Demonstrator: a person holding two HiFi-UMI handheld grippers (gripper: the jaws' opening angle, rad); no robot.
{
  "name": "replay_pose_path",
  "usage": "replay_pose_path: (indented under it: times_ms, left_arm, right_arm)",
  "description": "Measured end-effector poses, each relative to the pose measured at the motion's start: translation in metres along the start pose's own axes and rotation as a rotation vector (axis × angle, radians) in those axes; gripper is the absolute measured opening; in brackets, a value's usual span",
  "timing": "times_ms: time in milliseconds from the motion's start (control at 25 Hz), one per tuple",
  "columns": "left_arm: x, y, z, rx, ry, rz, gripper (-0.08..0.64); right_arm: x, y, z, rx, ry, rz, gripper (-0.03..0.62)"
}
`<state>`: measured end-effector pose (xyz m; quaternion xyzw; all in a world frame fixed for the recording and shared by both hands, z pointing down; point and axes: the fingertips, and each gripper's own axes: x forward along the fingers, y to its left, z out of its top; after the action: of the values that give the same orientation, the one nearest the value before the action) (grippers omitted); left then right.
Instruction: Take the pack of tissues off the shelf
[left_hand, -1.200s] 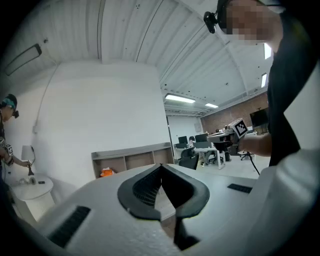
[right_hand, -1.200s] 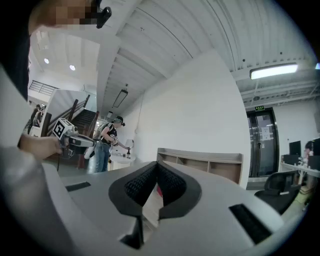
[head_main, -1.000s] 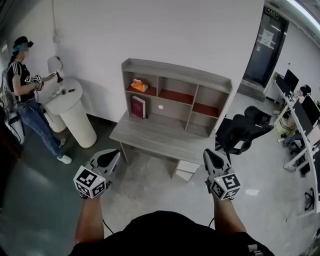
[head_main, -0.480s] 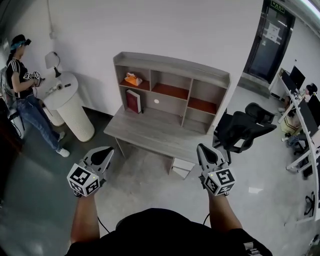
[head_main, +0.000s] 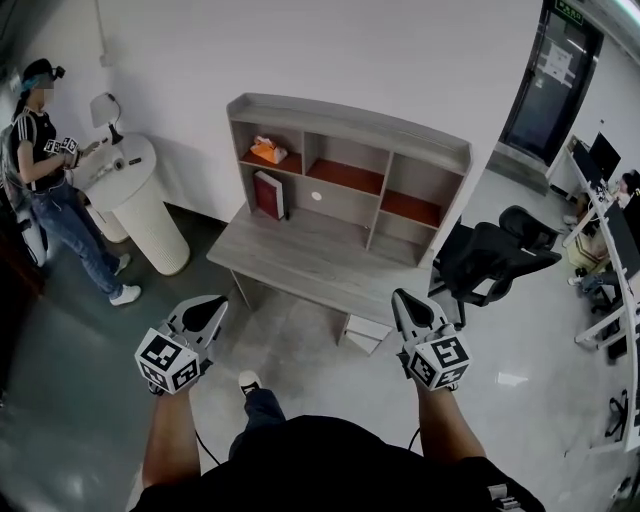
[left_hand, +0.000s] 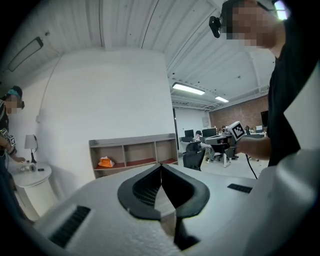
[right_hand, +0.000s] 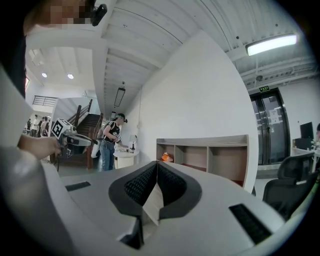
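Note:
An orange pack of tissues (head_main: 267, 150) lies in the top-left compartment of the grey shelf unit (head_main: 350, 125) that stands on a wooden desk (head_main: 300, 262). The pack (left_hand: 105, 162) shows small in the left gripper view, and the pack (right_hand: 166, 158) is tiny in the right gripper view. My left gripper (head_main: 213, 311) and right gripper (head_main: 408, 306) hang in front of the desk, well short of the shelf. Both have their jaws shut with nothing between them.
A dark red book (head_main: 269, 194) stands in the lower-left compartment. A black office chair (head_main: 492, 262) is right of the desk. A person (head_main: 48, 160) stands at a round white pedestal (head_main: 140, 205) on the left. My shoe (head_main: 249, 382) shows below.
The desk and shelf have shifted slightly in the head view as I step closer; my foot has come into view. Both grippers sank a little and stay shut.

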<state>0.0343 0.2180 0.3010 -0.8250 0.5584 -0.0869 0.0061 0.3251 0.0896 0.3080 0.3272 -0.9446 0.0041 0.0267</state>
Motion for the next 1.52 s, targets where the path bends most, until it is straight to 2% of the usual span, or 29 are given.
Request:
replay_pose_path:
  times_ms: [280,520,1040,1240,1520]
  left_arm:
    - [0.019,0.057,-0.032,-0.066,0.029,-0.004,0.018]
    - [0.057,0.142,-0.043,-0.091,0.022,-0.008,0.018]
    - [0.127,0.287,-0.041,-0.092,0.002,-0.095,0.018]
    - [0.142,0.313,-0.044,-0.088,0.003,-0.128,0.018]
    - [0.146,0.325,-0.043,-0.102,0.004,-0.136,0.018]
  right_arm:
    - [0.039,-0.004,0.007,-0.018,0.013,-0.036,0.009]
    - [0.11,-0.013,0.004,-0.018,0.045,-0.082,0.009]
    - [0.25,-0.019,0.023,-0.006,0.064,-0.158,0.009]
    - [0.275,-0.014,0.023,-0.006,0.072,-0.176,0.009]
    - [0.284,-0.016,0.026,-0.005,0.072,-0.195,0.009]
